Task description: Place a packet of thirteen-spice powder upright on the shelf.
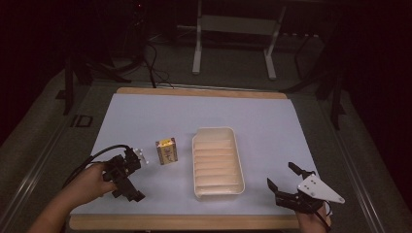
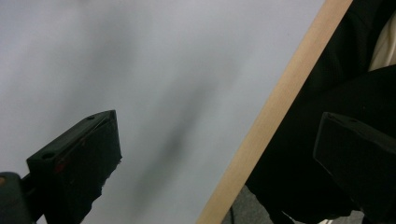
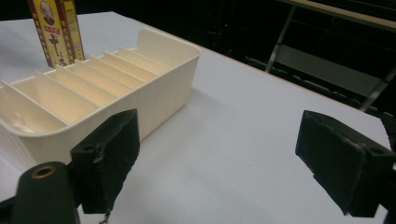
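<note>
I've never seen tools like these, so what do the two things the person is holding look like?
Each is a black hand-held gripper with two blocky, flat-faced jaws. The left hand-held gripper trails a black cable and carries small white beads on top. The right hand-held gripper bears a grey three-cornered plate with small holes; its own view shows a brass-coloured eyelet by one jaw.

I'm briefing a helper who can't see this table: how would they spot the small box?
On the pale table mat, find the cream divided tray near the middle. The small box stands upright just left of it, the one yellow thing with printed red patterning.
</note>
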